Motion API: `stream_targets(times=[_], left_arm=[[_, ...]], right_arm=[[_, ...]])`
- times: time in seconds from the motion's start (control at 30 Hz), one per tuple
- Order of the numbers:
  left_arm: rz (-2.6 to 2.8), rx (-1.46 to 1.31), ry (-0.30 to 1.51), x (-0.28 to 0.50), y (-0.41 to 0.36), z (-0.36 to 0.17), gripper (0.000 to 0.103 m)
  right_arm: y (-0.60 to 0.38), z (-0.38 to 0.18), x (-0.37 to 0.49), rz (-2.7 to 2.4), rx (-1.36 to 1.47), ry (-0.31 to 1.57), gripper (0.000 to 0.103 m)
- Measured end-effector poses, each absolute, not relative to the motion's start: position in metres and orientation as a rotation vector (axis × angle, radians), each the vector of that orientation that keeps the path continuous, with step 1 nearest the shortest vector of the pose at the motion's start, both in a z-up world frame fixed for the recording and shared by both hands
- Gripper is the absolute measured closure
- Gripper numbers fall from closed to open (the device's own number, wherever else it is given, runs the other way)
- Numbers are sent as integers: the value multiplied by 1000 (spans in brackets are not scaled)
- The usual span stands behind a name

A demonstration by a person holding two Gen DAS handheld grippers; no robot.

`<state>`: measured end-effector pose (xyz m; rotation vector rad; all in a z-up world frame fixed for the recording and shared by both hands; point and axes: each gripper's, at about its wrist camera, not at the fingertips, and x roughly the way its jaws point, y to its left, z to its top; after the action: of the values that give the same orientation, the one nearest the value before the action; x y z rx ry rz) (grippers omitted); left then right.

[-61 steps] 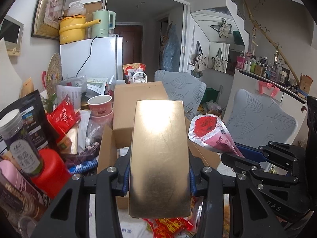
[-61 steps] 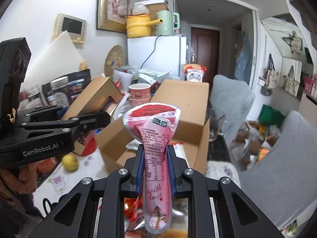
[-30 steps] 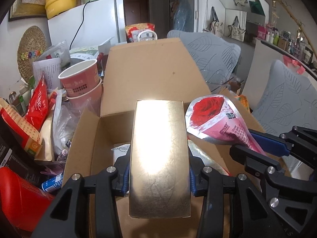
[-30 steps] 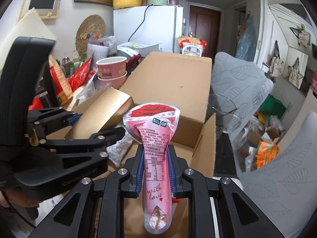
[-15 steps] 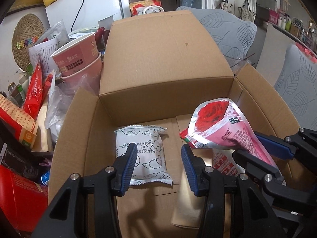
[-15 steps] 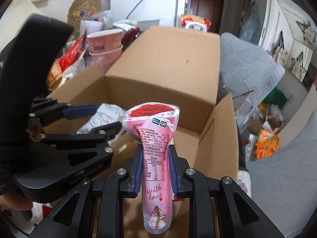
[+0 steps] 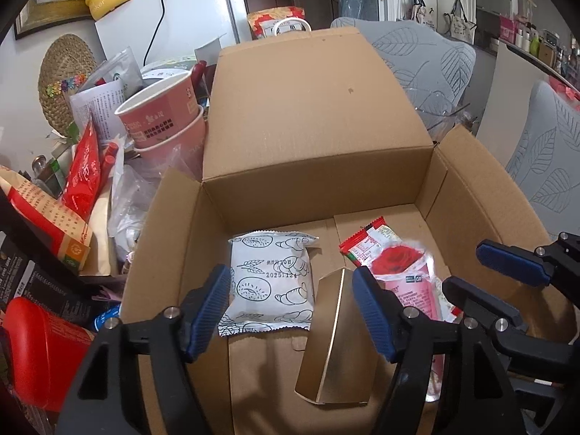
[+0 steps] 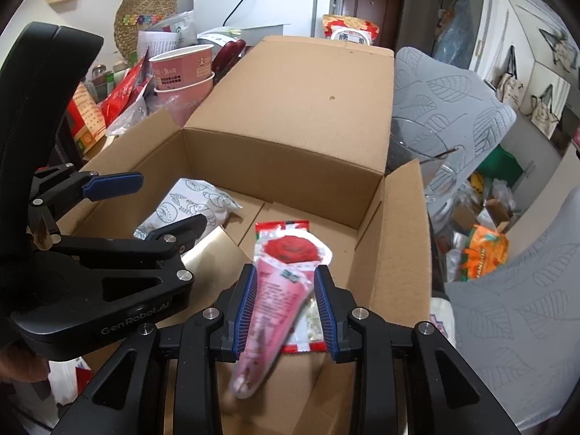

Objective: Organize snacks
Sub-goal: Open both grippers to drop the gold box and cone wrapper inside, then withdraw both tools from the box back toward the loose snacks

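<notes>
While both claws are hovering over the open cardboard box, the snacks are sitting loose inside it and neither claw is gripping anything. The left claw is standing wide apart above the box floor, with the gold box lying below it, tipped up on one edge. The right claw is parted too, and the pink rose pouch is sitting between its blue pads, blurred enough that I'm reading it as dropping free, not held. That seems to be the reason for the pose: both tools are staying low over the opening so the packs land inside, not on the cluttered counter.

Looking into the box now, the white croissant packet is lying flat toward the left, just beside the gold box. A red-edged sachet is lying under the rose pouch on the right side. Outside the box, stacked pink paper cups and a red snack bag are crowding the left wall. My guess is that those are waiting their turn.
</notes>
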<state>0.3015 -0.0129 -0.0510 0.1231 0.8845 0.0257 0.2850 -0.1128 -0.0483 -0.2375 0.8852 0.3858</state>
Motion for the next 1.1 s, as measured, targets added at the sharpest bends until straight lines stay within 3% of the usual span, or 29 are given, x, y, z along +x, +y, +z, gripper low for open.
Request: stream_targets(times=[0.17,0.87,0.97,1.1], left_arm=[[21,110,850,292,-13,-33,33],[-1,101,619,215,-12,70,33],[-9,106,580,198,-15,84,27],[-31,114,541,177,-20,99,27]], right_arm=[[-118,-35,277,371,-227,862,64],[-132,63,215,328,-197,648,64],[-134,75,201,322,-199,611,53],[-137,90,181,315,-204,566,52]])
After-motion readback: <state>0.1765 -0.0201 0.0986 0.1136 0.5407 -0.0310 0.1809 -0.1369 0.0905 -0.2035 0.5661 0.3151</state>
